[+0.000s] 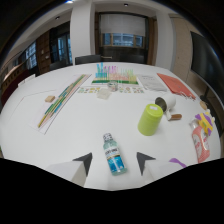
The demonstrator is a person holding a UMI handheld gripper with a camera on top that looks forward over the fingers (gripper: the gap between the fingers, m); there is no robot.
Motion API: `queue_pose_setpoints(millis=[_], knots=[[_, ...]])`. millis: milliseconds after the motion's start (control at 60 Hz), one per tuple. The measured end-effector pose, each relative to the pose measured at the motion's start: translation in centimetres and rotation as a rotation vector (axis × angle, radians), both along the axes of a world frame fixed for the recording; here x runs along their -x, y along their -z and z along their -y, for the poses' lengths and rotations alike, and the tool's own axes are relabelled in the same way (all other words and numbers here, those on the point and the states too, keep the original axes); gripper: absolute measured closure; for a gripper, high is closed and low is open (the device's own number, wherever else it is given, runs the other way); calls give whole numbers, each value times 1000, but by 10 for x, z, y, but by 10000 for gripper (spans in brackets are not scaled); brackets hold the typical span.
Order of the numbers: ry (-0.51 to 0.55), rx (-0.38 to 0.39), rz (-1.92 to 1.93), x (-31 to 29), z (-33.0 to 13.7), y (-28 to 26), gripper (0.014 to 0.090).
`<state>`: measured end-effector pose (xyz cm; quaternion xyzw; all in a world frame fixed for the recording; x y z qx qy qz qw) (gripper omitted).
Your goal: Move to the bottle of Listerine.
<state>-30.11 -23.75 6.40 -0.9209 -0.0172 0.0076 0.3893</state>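
1. The gripper has its two dark fingertips spread wide, one to each side of the Listerine bottle, with a clear gap of white table showing on both sides.
2. The Listerine bottle lies flat on the white table, its dark cap pointing away from the gripper and its base towards it. The liquid inside is blue-green.
3. Its label is a pale band with darker print across it; the lettering is too small to read letter by letter.
4. Taking the bottle as the landmark: just beyond it and to the right stands a lime-green cylindrical container, upright, near but apart from the bottle.
5. Beyond that green container lies a white cup on its side, its dark mouth turned towards the bottle, and beside it a small brown object.
6. Well to the right of the bottle lies a pink packet with a printed front that cannot be read, with a purple and yellow item just beyond it.
7. Far beyond the bottle, across the table, stands a rack of coloured pegs, with printed sheets in front of it and an orange folder to its right.
8. Beyond and to the left of the bottle lies a long strip of coloured sticks.
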Motion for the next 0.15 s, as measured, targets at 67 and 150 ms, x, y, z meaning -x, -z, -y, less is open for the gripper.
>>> queue_pose_setpoints(millis=[67,150], knots=[[5,5,7,-1,0,1,202],[9,3,10,-2,0,1,201]])
